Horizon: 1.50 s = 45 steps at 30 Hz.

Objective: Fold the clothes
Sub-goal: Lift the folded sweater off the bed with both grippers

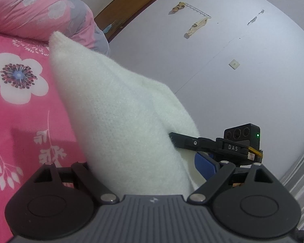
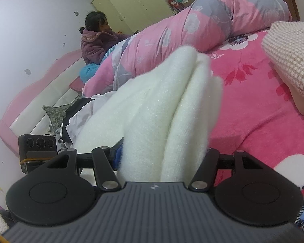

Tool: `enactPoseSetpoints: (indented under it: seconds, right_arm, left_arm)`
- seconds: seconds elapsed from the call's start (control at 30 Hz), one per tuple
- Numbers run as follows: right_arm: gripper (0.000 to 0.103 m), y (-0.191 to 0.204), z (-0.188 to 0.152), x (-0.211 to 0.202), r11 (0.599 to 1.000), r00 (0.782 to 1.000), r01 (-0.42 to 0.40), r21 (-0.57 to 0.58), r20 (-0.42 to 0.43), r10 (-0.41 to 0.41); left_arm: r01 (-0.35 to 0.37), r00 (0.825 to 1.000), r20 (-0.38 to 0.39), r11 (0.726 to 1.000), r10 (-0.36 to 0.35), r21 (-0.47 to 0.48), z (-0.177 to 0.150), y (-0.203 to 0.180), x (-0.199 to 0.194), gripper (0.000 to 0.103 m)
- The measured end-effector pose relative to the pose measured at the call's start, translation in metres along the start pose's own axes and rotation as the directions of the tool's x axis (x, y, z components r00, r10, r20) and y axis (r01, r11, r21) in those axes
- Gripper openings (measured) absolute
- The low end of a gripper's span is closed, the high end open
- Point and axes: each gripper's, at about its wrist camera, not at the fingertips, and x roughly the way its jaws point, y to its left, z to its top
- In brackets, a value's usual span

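- My left gripper (image 1: pixel 131 174) is clenched on the white knit garment (image 1: pixel 115 109); the fuzzy cloth fills the gap between its jaws and rises in a peak ahead of the camera.
- My right gripper (image 2: pixel 160 162) is clamped on the same white knit garment (image 2: pixel 162 105), which stands in two soft ridges with a crease between.
- In the left view the right gripper (image 1: pixel 184 141) bites the cloth just beside mine, so both grips sit close on one bunched edge.
- The garment hangs lifted above the pink floral bed (image 2: pixel 253 121), clear of the sheet.
- To do this well, I judge I should keep both grips level and the edge taut, so the layers land aligned.
- Beyond, a folded waffle-knit piece (image 2: pixel 291 60) lies toward the bed's far right edge, below the rolled pink quilt (image 2: pixel 192 30).
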Motion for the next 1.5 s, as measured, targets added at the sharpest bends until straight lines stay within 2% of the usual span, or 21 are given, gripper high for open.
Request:
enactPoseSetpoints:
  seconds: [0.8, 1.3, 1.5]
  right_arm:
    - [0.058, 0.012, -0.007, -0.012, 1.000, 1.000, -0.001, -0.019, 0.015, 0.001]
    - [0.058, -0.010, -0.023, -0.019, 1.000, 0.999, -0.002, 0.005, 0.047, 0.002]
    - [0.058, -0.025, -0.024, -0.029, 1.000, 0.996, 0.008, -0.024, 0.092, -0.006]
  left_arm:
    - [0.000, 1.000, 0.005, 1.000, 0.000, 0.018, -0.003, -0.003, -0.009, 0.090]
    - [-0.015, 0.998, -0.053, 0.999, 0.017, 0.039, 0.000, -0.010, 0.018, 0.090]
    - [-0.001, 0.994, -0.106, 0.996, 0.011, 0.090, 0.014, -0.021, 0.047, 0.090]
